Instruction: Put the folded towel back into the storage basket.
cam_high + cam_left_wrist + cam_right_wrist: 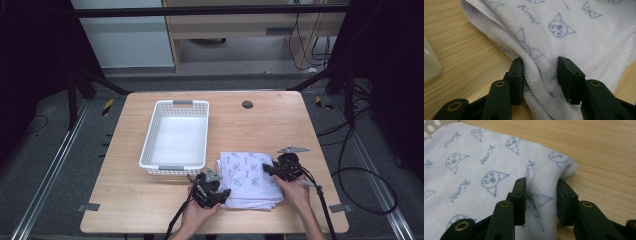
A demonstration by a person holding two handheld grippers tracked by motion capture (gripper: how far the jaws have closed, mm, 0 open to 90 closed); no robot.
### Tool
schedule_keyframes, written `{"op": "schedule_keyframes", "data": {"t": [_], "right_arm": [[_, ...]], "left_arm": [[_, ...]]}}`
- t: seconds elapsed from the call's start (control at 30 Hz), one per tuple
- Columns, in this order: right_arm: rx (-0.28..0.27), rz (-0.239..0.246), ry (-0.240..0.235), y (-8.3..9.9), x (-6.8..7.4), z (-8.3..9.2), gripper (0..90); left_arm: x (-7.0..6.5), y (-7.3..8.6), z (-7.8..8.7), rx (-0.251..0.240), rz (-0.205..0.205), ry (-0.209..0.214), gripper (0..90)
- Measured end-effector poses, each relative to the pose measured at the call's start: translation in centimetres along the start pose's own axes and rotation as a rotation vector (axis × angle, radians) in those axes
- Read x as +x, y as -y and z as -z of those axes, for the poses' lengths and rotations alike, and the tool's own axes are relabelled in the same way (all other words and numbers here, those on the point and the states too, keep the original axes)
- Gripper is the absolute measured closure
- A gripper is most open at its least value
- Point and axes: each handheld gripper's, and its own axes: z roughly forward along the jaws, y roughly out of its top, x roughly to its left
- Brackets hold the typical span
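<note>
My 2 grippers on folded towel (250, 179), white with blue cat-face print, lying on wooden table (150, 200) just right of white basket (175, 135), near front edge. My left gripper (540, 75) at towel's left hemmed edge: jaws narrowed, pads pressing bunched fold between them. My right gripper (541, 197) at towel's right corner: jaws pinching raised ridge of cloth. Towel flat otherwise, resting on table.
</note>
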Motion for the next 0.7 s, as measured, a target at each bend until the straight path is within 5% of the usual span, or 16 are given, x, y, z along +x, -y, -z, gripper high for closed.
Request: {"op": "schedule_keyframes", "data": {"t": [0.13, 0.37, 0.7], "right_arm": [[-0.005, 0.011, 0.012, -0.1, 0.3, 0.1, 71.5], [0.000, 0.022, 0.034, -0.6, 0.8, 0.4, 76.3], [-0.071, 0.041, -0.001, -1.1, 1.7, 2.5, 76.3]], "left_arm": [[-0.4, 0.0, 0.1, -0.004, -0.028, -0.007, 64.1], [-0.3, 0.0, 0.4, -0.026, -0.018, 0.007, 72.5], [-0.4, -0.6, 2.2, -0.063, -0.034, 0.010, 73.1]]}}
